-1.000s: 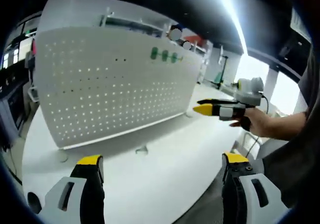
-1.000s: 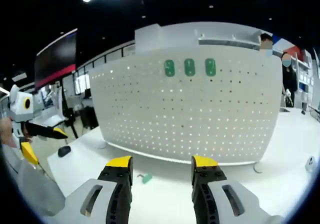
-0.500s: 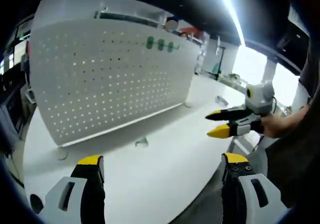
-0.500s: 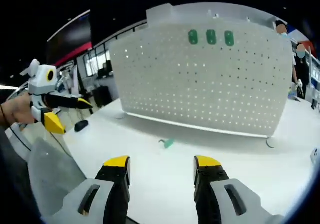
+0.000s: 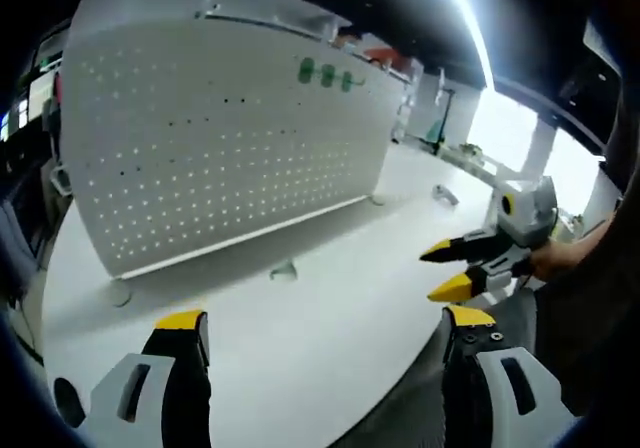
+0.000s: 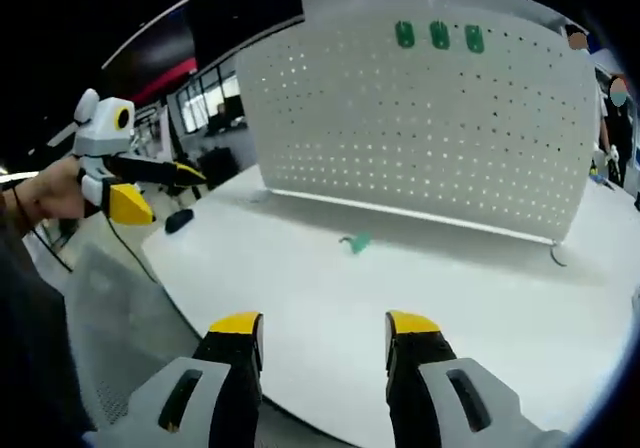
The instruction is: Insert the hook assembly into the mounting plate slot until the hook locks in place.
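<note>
Left gripper: your jaws are spread wide, holding nothing.
Right gripper: your jaws are parted, holding nothing.
Hook: small green piece lying on the white table, in front of the board.
Pegboard: upright on the table, 3 green hooks near its top.

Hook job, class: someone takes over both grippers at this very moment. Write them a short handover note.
Left gripper: open, holding nothing, off the table's near edge.
Right gripper: open, holding nothing, above the white table.
Things: a small green hook lies loose on the table in front of the upright white pegboard. Three green hooks already sit in a row near the board's top.
Done: nothing on the loose hook, judging by where it lies.
Left: pick it up, push it into a board slot until it locks.
</note>
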The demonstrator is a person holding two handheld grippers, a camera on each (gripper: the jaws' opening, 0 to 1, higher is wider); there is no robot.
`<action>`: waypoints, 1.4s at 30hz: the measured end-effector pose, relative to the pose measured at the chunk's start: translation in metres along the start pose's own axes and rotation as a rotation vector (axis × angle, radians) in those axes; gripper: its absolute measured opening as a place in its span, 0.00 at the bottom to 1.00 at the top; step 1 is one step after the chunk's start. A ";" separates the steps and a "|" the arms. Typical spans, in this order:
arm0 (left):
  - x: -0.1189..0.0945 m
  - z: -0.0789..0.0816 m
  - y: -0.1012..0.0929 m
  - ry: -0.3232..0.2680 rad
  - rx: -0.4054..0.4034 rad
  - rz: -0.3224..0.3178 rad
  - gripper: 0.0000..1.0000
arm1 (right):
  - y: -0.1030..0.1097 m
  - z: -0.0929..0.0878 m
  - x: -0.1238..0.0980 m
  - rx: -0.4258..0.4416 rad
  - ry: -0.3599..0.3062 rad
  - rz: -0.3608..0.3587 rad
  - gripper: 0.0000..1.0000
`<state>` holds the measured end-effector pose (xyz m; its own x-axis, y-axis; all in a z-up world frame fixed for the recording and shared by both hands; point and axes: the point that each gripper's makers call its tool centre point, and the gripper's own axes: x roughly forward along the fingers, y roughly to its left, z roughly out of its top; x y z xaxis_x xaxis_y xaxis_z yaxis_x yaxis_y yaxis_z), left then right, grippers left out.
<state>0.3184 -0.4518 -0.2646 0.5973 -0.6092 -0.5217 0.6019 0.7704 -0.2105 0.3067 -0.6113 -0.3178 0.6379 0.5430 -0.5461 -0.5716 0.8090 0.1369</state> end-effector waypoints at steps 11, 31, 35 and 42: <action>-0.001 -0.001 0.008 0.005 -0.010 0.012 0.98 | -0.011 0.016 0.066 -0.094 0.020 0.048 0.43; -0.004 -0.008 0.025 0.024 -0.042 0.032 0.97 | -0.026 0.009 0.177 -0.077 0.105 0.009 0.35; -0.004 -0.009 0.029 0.024 -0.049 0.039 0.97 | -0.033 0.011 0.182 -0.076 0.100 -0.016 0.34; -0.004 -0.008 0.036 0.019 -0.065 0.051 0.96 | -0.044 0.014 0.189 0.010 0.070 -0.046 0.30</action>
<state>0.3335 -0.4199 -0.2766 0.6159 -0.5654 -0.5487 0.5346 0.8115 -0.2361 0.4601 -0.5414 -0.4153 0.6252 0.4885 -0.6087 -0.5373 0.8351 0.1184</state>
